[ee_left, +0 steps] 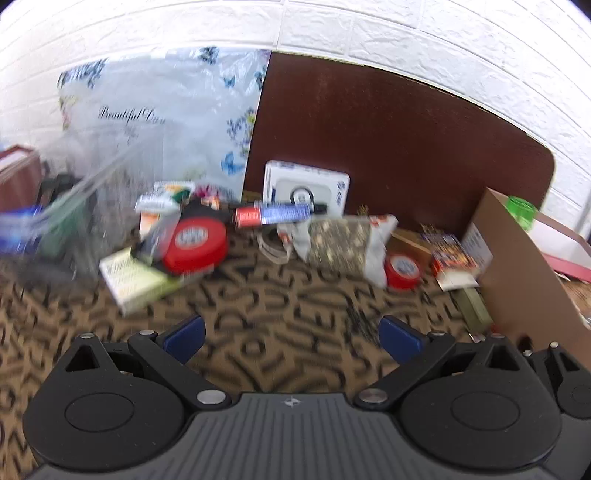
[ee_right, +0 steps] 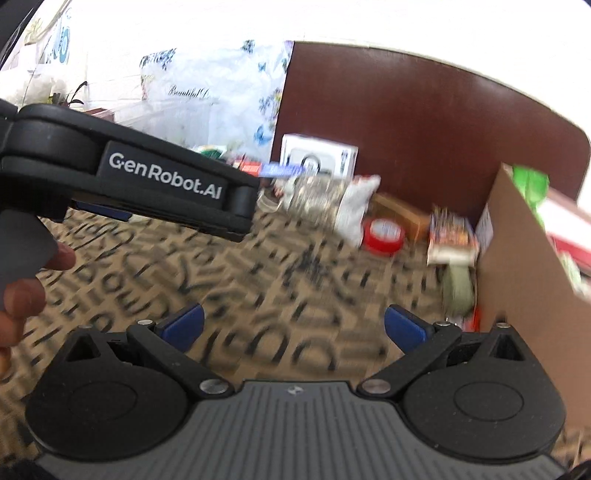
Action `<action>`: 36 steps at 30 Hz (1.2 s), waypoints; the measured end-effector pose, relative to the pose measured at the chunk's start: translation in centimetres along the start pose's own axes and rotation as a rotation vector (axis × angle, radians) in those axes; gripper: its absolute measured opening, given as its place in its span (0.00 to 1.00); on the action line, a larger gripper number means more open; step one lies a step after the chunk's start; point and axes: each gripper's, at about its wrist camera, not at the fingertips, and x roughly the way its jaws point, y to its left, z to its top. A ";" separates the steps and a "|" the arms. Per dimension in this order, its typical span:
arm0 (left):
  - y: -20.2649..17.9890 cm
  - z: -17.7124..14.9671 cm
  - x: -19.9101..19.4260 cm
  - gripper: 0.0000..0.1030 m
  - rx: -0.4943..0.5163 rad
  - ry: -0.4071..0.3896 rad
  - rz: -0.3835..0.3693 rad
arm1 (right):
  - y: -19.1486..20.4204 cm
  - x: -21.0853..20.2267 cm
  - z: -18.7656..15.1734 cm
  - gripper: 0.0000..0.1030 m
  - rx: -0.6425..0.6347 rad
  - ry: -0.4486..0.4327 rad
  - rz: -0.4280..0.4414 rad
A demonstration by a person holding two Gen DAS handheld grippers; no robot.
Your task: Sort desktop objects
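Desk (ee_left: 288, 306): patterned brown-black cloth.
Wall (ee_left: 406, 33): white brick.
Red tape rolls (ee_left: 195, 243): two.
Left gripper (ee_left: 291, 332), right gripper (ee_right: 293, 325): jaws wide, empty.

Both wrist views angled down, sharing cluttered tabletop (ee_left: 280, 314), white box (ee_left: 306, 188)

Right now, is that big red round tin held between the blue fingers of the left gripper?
No: the big red tin lies on the patterned cloth among other clutter, well beyond the left gripper, whose jaws stand open and empty.

Both views are bright and motion-blurred; the white wall (ee_right: 332, 18) is blown out (right view worst), with fisheye-curved, dark-cornered edges.
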 end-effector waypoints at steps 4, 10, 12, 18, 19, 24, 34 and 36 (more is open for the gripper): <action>1.1 1.6 3.5 0.99 -0.069 0.012 -0.065 | -1.2 3.6 1.6 0.98 -0.015 -0.016 -0.016; 1.9 3.6 9.2 0.93 -0.201 0.079 -0.122 | -2.6 8.3 3.8 0.97 -0.059 -0.091 -0.030; 1.7 4.6 10.9 0.91 -0.234 0.081 -0.131 | -3.0 10.0 4.4 0.95 -0.067 -0.108 -0.037; 1.1 5.4 15.4 0.79 -0.225 0.077 -0.231 | -4.3 14.6 5.9 0.80 -0.070 -0.093 -0.038; 1.5 4.9 15.9 0.79 -0.247 0.065 -0.270 | -4.6 15.2 6.0 0.79 -0.060 -0.081 -0.031; 2.6 4.4 16.4 0.60 -0.277 0.033 -0.379 | -5.2 16.0 5.8 0.63 -0.034 -0.068 0.030; -0.6 3.5 12.3 0.51 -0.196 0.092 -0.345 | -3.9 10.9 4.8 0.43 -0.086 -0.050 0.001; -1.4 2.7 10.9 0.50 -0.176 0.124 -0.339 | -4.4 9.2 3.8 0.43 -0.047 -0.033 0.024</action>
